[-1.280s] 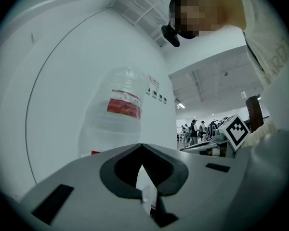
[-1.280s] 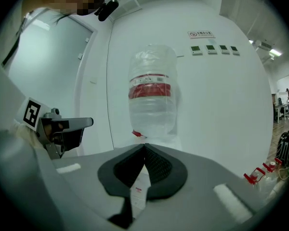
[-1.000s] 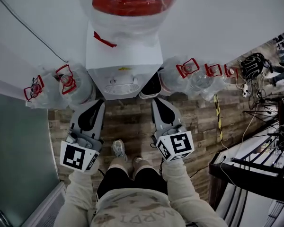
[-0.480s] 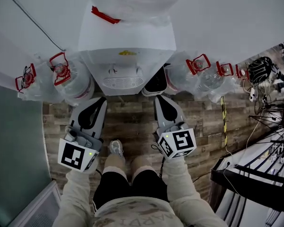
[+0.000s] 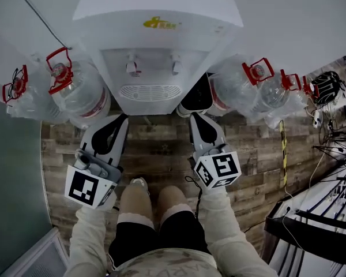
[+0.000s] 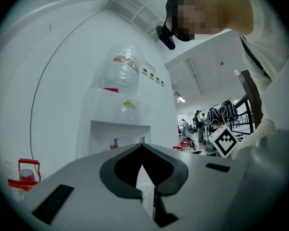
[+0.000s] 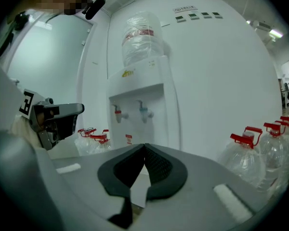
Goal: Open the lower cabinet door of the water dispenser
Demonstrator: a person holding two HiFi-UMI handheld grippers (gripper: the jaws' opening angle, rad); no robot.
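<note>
Two closed, empty grippers facing a water dispenser.
Left gripper (image 5: 120,119) sits at 7 o'clock of the water dispenser (image 5: 155,45) and right gripper (image 5: 195,117) at 5 o'clock. Both have jaws tip to tip, holding nothing, apart from the cabinet. Only a strip of the lower cabinet door (image 7: 159,134) shows, at 12 o'clock above the right jaws. Water bottles (image 5: 75,94) flank the dispenser at 9 and 3 o'clock.

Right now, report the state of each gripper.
Grey two-jaw left gripper: shut, nothing between its jaws.
Grey two-jaw right gripper: shut, nothing between its jaws.
</note>
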